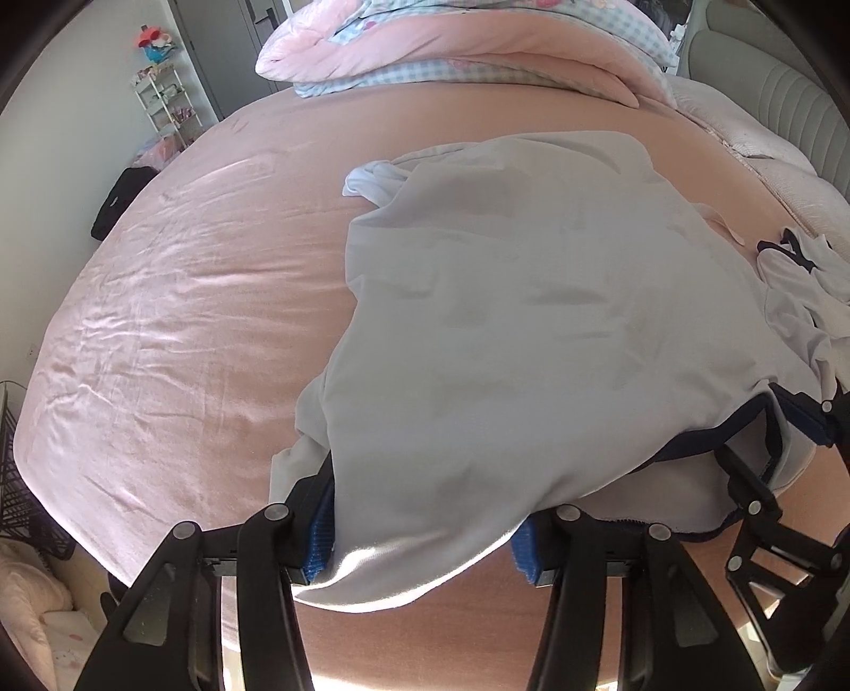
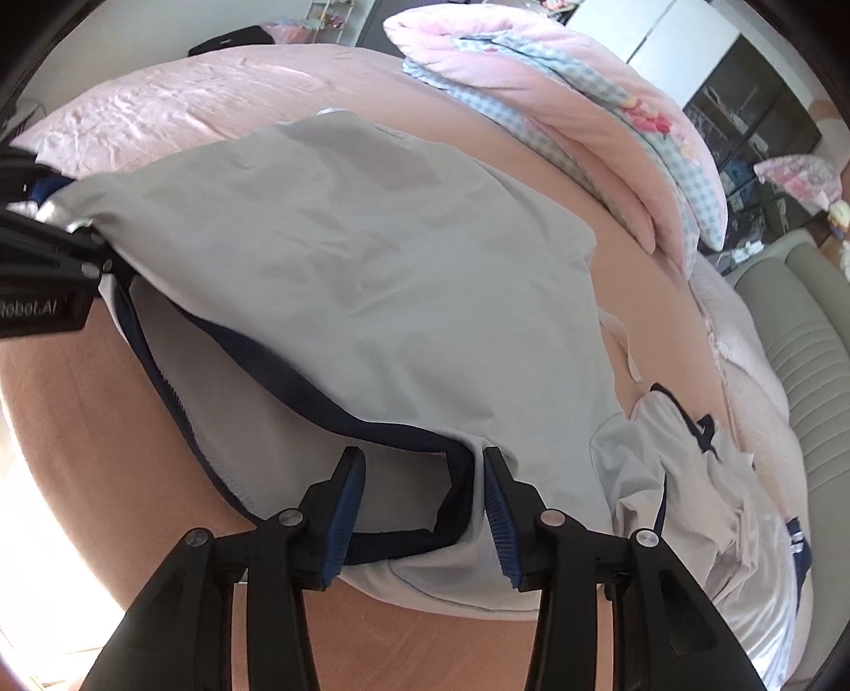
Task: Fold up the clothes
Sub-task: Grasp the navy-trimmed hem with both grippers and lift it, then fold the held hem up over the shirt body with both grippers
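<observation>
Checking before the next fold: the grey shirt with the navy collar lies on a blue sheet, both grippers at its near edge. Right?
Not quite. The sheet is pink, not blue, as the left wrist view shows. The rest holds: the grey shirt with navy collar has the left gripper and right gripper at its near edge.

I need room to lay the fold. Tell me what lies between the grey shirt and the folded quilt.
Only bare pink sheet lies between the grey shirt and the quilt, apart in both wrist views.

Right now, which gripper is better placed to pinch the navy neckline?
Right. The right gripper stands open astride the navy neckline; the left gripper is open on plain fabric at a corner of the grey shirt.
</observation>
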A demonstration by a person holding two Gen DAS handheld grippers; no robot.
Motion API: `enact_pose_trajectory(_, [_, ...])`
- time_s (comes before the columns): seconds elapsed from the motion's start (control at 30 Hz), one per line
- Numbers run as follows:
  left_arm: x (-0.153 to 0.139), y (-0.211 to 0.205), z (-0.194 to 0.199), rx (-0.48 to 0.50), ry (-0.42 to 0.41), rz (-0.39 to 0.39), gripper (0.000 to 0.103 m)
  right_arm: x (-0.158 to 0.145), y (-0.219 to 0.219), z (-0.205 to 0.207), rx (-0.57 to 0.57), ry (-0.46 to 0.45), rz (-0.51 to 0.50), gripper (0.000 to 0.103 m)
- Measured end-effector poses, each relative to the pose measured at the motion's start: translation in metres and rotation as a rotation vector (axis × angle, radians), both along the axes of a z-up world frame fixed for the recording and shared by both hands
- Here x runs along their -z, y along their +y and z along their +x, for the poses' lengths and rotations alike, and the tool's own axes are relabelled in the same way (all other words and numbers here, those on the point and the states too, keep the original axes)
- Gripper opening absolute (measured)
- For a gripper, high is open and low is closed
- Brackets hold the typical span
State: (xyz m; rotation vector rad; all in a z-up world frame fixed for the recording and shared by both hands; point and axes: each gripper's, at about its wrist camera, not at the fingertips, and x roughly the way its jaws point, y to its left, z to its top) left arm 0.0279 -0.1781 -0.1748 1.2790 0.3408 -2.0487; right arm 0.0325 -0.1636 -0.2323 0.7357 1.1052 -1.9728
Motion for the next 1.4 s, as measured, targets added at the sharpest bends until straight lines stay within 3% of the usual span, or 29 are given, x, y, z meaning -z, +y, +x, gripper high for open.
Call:
enact_pose_trajectory(0.23, [-0.010, -0.001, 0.003, 0.001, 0.017, 0.006, 0.050, 0.015, -0.005, 0.023, -0.106, 0.191, 0.059, 0.044])
enact_pose_trajectory(0.43, [-0.016, 0.000, 0.008, 0.004, 0.019, -0.005, 0.050, 0.022, -0.003, 0.030, -0.114, 0.360, 0.088, 0.044])
enact_pose_trajectory(0.73, [-0.020, 0.003, 0.013, 0.006, 0.005, -0.039, 0.050, 0.023, -0.002, 0.012, -0.002, 0.407, 0.134, 0.044])
enact_pose_trajectory(0.9, [-0.020, 0.009, 0.017, 0.028, -0.012, -0.067, 0.050, 0.018, 0.008, 0.015, -0.003, 0.397, 0.139, 0.042])
enact_pose_trajectory(0.93, [-0.019, 0.011, 0.018, 0.028, -0.018, -0.075, 0.050, 0.017, 0.010, 0.016, -0.005, 0.395, 0.140, 0.041])
enact_pose_trajectory(1.0, [-0.017, 0.013, 0.021, 0.027, -0.023, -0.088, 0.051, 0.015, 0.015, 0.018, -0.008, 0.392, 0.142, 0.017])
enact_pose_trajectory(1.07, [-0.016, 0.015, 0.024, 0.022, -0.024, -0.098, 0.051, 0.014, 0.019, 0.020, -0.011, 0.388, 0.143, 0.009])
enact_pose_trajectory(1.4, [-0.008, 0.020, 0.041, 0.026, -0.053, -0.061, 0.052, 0.007, 0.041, 0.031, -0.023, 0.369, 0.154, 0.007])
